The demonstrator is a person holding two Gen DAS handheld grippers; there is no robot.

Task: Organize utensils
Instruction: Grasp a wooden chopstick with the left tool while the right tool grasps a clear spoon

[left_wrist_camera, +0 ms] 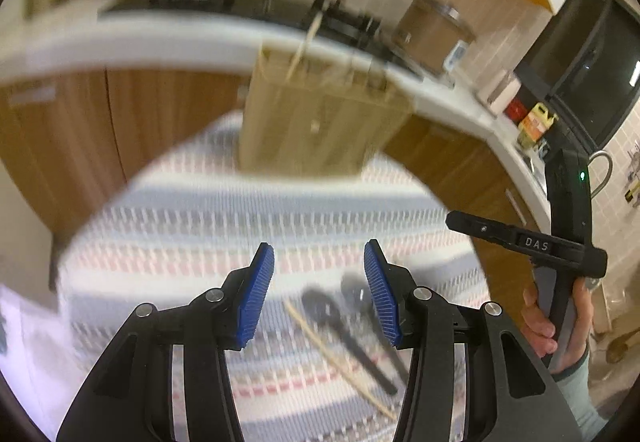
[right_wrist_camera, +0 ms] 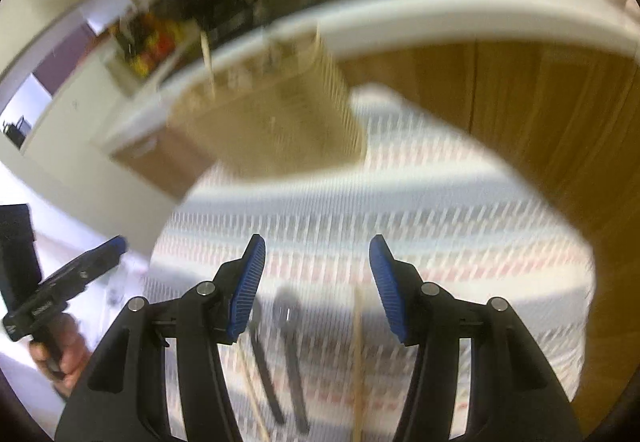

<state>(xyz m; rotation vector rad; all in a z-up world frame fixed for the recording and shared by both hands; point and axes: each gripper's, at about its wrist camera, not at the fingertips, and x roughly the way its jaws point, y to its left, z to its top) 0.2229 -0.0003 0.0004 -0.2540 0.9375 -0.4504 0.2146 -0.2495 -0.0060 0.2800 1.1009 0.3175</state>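
The utensils lie loose on the striped cloth [left_wrist_camera: 240, 210] of the round counter, on the near side of the wooden holder [left_wrist_camera: 316, 122]: two black spoons [left_wrist_camera: 340, 326] side by side and pale wooden sticks [left_wrist_camera: 332, 354] beside them; the holder stands upright at the far edge of the cloth, with one stick [left_wrist_camera: 304, 42] already standing in it.

The left gripper [left_wrist_camera: 319, 290] hovers above the spoons, fingers apart and empty; the right gripper [right_wrist_camera: 316, 286] hovers on the near side of the holder likewise, fingers apart, nothing between them, a stick [right_wrist_camera: 358, 362] lying below the gap.

Risks, as judged: both views are smeared, so aim is uncertain; the spoons lie close together, and fingers closing on one could drag or pinch the other; the thin sticks lie flat on soft cloth and could roll or slip out of a shallow grip; the cloth could bunch under a low approach; the two grippers work near each other over one small cluster and could collide; a careless insertion could tip the holder.

Legible writing: "DAS" on the body of the right gripper, seen from the left wrist [left_wrist_camera: 536, 242]; labels on the jars [left_wrist_camera: 536, 122] far beyond the holder are too blurred to read.
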